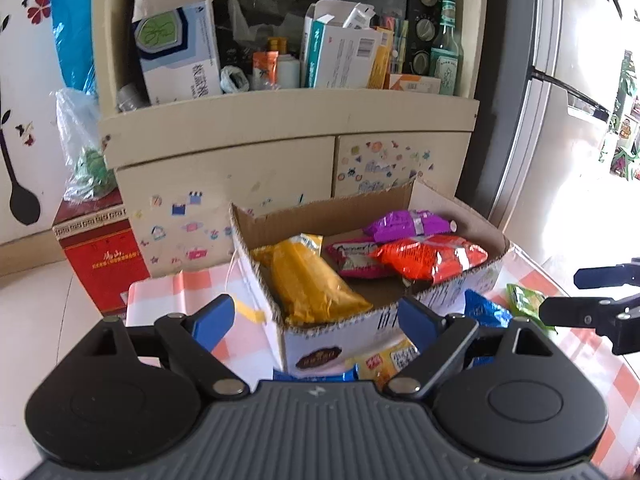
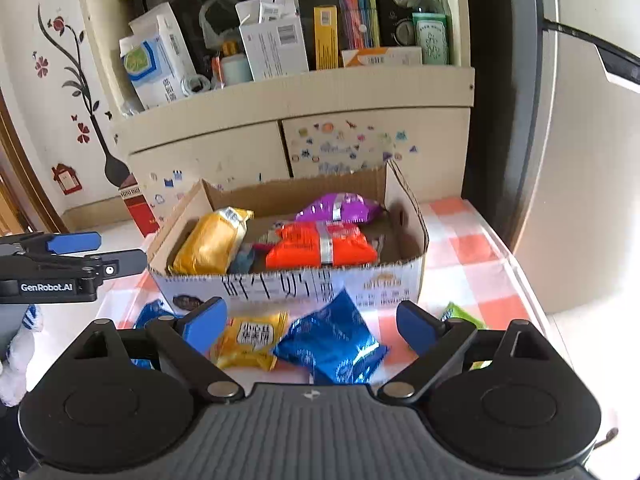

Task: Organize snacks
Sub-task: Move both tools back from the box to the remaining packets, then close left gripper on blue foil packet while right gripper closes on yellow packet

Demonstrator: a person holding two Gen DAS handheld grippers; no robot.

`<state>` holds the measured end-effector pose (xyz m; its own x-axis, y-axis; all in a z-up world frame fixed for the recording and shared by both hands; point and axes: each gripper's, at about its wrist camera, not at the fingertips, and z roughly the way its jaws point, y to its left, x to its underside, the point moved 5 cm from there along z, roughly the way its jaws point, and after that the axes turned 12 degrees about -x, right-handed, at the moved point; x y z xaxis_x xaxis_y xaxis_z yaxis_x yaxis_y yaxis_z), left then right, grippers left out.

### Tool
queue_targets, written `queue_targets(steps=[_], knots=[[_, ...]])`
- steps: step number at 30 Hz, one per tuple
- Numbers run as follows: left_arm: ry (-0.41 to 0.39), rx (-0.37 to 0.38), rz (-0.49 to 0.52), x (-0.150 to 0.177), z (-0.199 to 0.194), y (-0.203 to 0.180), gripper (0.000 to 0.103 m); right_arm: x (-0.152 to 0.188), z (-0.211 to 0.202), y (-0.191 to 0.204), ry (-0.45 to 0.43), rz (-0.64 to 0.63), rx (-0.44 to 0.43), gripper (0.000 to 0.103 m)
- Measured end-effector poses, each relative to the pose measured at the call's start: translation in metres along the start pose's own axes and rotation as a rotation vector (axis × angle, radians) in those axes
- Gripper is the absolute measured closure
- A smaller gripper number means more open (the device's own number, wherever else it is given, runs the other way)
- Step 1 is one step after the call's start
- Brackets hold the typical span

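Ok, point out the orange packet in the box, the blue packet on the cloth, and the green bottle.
orange packet (image 2: pixel 320 245), right wrist view, silver band.
blue packet (image 2: pixel 332 340), right wrist view, middle.
green bottle (image 1: pixel 447 52), left wrist view, label.

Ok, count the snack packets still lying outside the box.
4 visible: blue packet centre, yellow packet to its left, another blue one far left, green packet right. The grippers may hide more.

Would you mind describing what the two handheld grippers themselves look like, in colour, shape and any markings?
Both look alike: the left gripper and right gripper each have a ribbed grey body bearing a small pale emblem, two rounded black housings, black link arms with silver pivot pins, and blue pads on the jaws. Seen side-on from the right wrist view, the left gripper carries white "GenRobot.AI" lettering. No cables or sleeves are visible.
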<state>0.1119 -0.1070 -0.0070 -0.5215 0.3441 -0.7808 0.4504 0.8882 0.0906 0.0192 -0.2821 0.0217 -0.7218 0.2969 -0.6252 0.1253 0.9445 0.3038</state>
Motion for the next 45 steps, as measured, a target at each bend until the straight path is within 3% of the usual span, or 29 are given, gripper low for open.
queue_targets(steps=[14,22,29,37,45], knots=[[0.123,-0.042,0.088,0.042,0.025,-0.01,0.012,0.053,0.011,-0.002,0.121,0.116,0.03,0.008],[0.145,-0.052,0.085,0.06,0.047,-0.018,0.012,0.077,0.024,-0.014,0.179,0.167,0.085,0.008],[0.152,-0.047,0.118,0.077,0.053,-0.023,0.024,0.095,0.034,-0.006,0.247,0.212,-0.018,0.025],[0.144,-0.045,0.111,0.086,0.038,-0.018,0.028,0.11,0.03,0.037,0.31,0.117,-0.138,0.025],[0.184,-0.034,0.052,0.103,0.014,0.0,0.028,0.096,0.012,0.045,0.201,-0.016,-0.046,0.023]])
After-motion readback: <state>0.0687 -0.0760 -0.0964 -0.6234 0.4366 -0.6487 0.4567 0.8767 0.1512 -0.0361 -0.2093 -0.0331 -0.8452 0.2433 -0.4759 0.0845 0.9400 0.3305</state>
